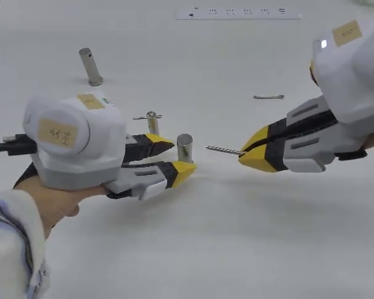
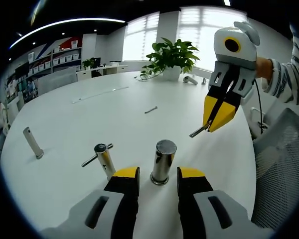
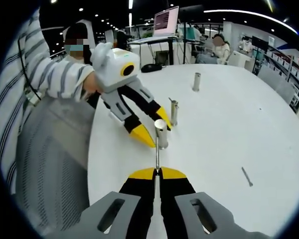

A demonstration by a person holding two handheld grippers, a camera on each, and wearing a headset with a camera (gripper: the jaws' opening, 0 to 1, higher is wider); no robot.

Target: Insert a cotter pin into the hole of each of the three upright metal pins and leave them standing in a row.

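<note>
Alignment before insertion. Clamped tight in right gripper (image 1: 246, 154): cotter pin (image 1: 223, 149), long axis level, tip aimed at the nearest metal pin (image 1: 184, 148), just short of it. Flanking that upright pin, jaws apart, no contact evident: left gripper (image 1: 179, 157). Hole facing too small to resolve; possibly not yet lined up. Beyond: cottered pin (image 1: 152, 121), bare pin (image 1: 90, 66) well apart, spare cotter pin (image 1: 268, 97). White matte table (image 1: 237, 237); open office, potted plant (image 2: 172, 50).
</note>
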